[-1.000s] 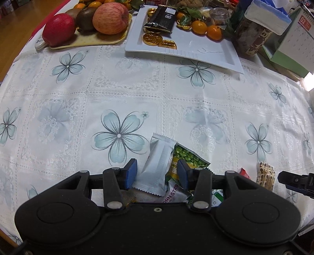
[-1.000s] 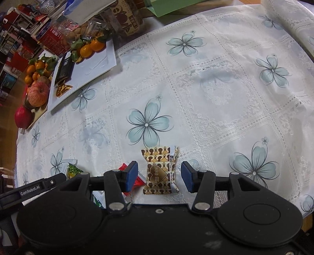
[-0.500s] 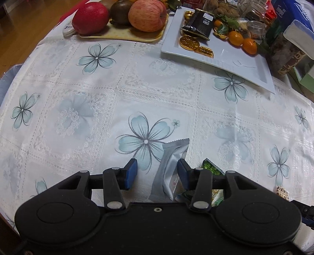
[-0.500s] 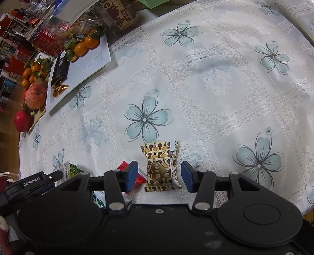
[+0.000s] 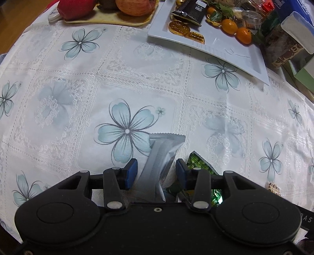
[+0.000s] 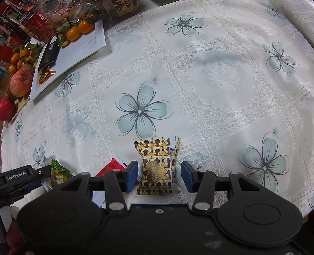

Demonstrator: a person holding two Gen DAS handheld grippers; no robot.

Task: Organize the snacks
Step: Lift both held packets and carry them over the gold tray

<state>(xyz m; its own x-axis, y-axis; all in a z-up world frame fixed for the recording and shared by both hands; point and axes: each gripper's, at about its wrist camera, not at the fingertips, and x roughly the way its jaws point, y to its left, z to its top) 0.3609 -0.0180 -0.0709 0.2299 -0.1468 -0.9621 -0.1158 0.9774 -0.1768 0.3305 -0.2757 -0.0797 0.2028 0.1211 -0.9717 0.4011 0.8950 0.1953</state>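
Note:
A silver snack packet (image 5: 162, 151) lies on the flowered tablecloth between the pads of my left gripper (image 5: 156, 173). Its jaws are closing, with small gaps still showing on both sides of the packet. A green packet (image 5: 200, 164) lies just right of the right pad. In the right wrist view a gold-and-brown packet (image 6: 156, 168) lies between the pads of my right gripper (image 6: 159, 175), which is open and clear of it on both sides. A red packet (image 6: 111, 168) and a green-yellow packet (image 6: 58, 172) lie to its left.
A white plate (image 5: 225, 49) at the back holds gold coins (image 5: 179, 27), a black packet (image 5: 189, 9) and mandarins (image 5: 243, 35). A yellow fruit tray (image 5: 109, 20) stands to its left. Boxes and jars crowd the far right. The left gripper's body (image 6: 19, 176) shows at the right view's left edge.
The left gripper has rolled and shifted, so the silver packet now lies lengthwise between its pads, which have narrowed a little. The right gripper has sunk closer around the gold-and-brown packet.

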